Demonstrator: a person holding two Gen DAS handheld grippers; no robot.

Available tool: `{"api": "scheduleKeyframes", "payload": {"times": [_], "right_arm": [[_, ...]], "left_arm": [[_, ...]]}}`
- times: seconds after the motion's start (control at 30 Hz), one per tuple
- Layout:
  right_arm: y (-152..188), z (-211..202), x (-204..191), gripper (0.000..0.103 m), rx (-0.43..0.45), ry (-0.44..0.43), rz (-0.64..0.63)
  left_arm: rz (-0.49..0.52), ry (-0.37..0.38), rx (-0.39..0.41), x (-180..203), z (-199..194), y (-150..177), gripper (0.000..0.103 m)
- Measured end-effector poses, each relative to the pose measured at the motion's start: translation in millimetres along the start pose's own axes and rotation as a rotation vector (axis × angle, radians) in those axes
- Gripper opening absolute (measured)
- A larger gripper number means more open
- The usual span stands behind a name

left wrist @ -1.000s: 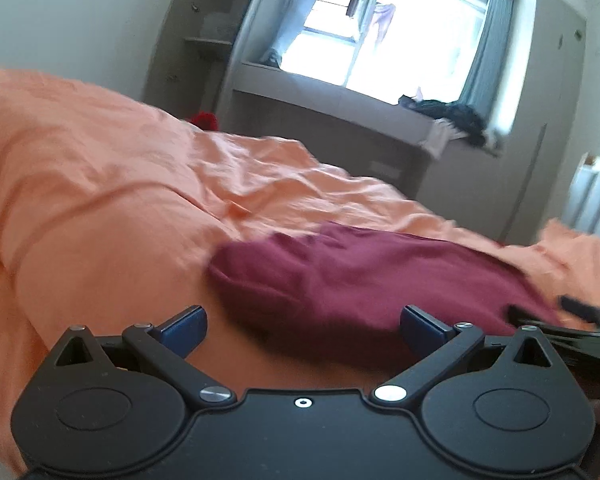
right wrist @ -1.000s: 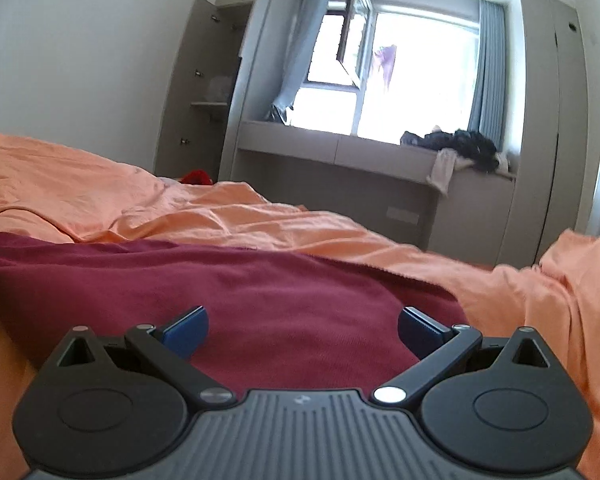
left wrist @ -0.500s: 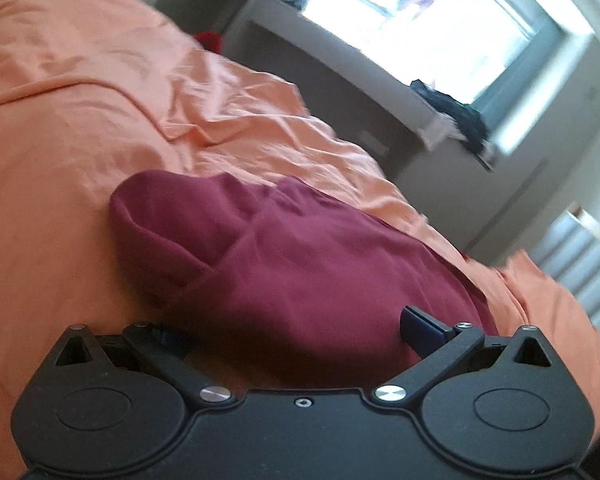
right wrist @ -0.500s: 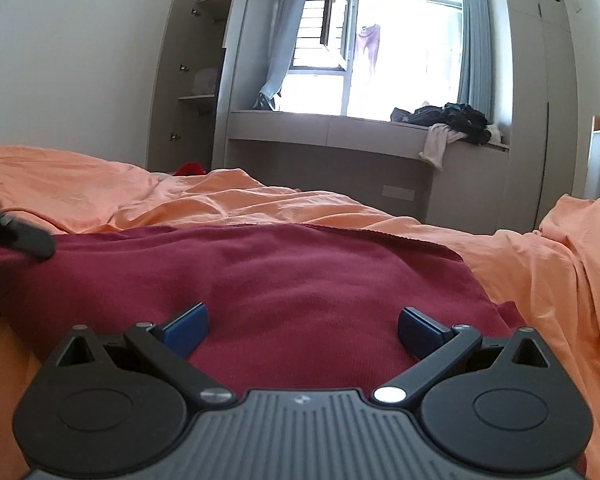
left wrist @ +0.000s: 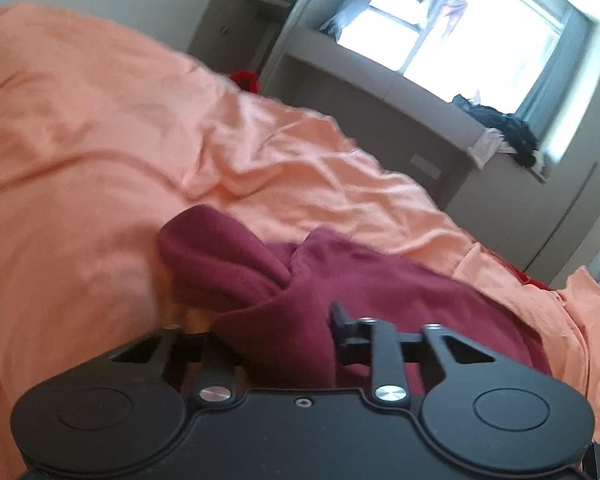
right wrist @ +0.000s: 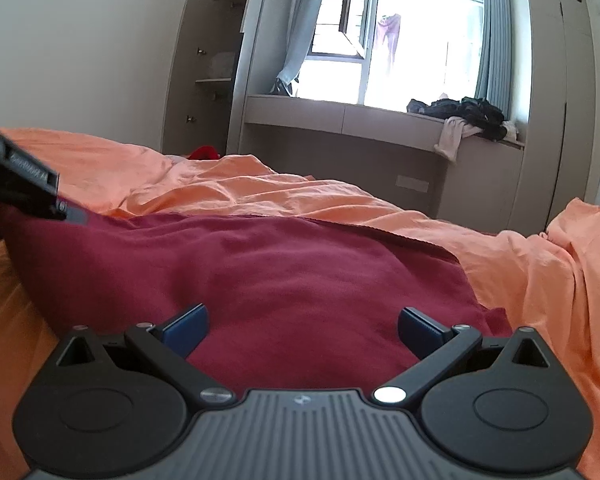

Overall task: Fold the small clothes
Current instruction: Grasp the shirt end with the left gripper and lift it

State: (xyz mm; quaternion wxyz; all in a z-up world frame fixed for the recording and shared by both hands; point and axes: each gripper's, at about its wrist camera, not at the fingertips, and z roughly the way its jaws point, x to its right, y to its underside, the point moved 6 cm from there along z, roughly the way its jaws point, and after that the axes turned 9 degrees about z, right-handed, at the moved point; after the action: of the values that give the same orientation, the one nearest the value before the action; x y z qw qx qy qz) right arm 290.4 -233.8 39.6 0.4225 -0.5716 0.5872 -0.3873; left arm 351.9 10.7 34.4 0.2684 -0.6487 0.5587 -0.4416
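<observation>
A dark red garment (right wrist: 284,272) lies on the orange bed cover (right wrist: 260,192). In the left wrist view my left gripper (left wrist: 276,336) is shut on a bunched edge of the garment (left wrist: 284,320), and the cloth hides its left finger. The cloth rises in a fold (left wrist: 220,248) ahead of it. My right gripper (right wrist: 302,326) is open and empty, its blue pads (right wrist: 186,326) low over the near edge of the garment. The left gripper (right wrist: 24,184) shows at the left edge of the right wrist view, on the garment's left end.
The orange bed cover (left wrist: 80,160) is rumpled and rises to the left. Beyond the bed stand a grey window bench (right wrist: 380,128) with dark clothes (right wrist: 464,112) piled on it, an open cupboard (right wrist: 208,72) and a small red object (right wrist: 204,153).
My left gripper has moved onto the garment's left edge, closed on it and lifted it into a fold. My right gripper has stayed open and moved slightly forward over the garment.
</observation>
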Motion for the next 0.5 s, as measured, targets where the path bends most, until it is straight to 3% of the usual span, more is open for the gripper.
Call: {"api": "scheduleKeyframes", "payload": {"times": [0.23, 0.5], "right_arm": [[-1.5, -28.4, 27.7, 0.103, 0.023, 0.012, -0.01], [-25.3, -55.0, 93.4, 0.103, 0.056, 0.148, 0.05]], "left_arm": [[0.215, 0.121, 0.11, 67.1, -15.9, -39.6, 0.016], [0.426, 0.27, 0.141, 164.3, -32.1, -33.9, 0.015]]}}
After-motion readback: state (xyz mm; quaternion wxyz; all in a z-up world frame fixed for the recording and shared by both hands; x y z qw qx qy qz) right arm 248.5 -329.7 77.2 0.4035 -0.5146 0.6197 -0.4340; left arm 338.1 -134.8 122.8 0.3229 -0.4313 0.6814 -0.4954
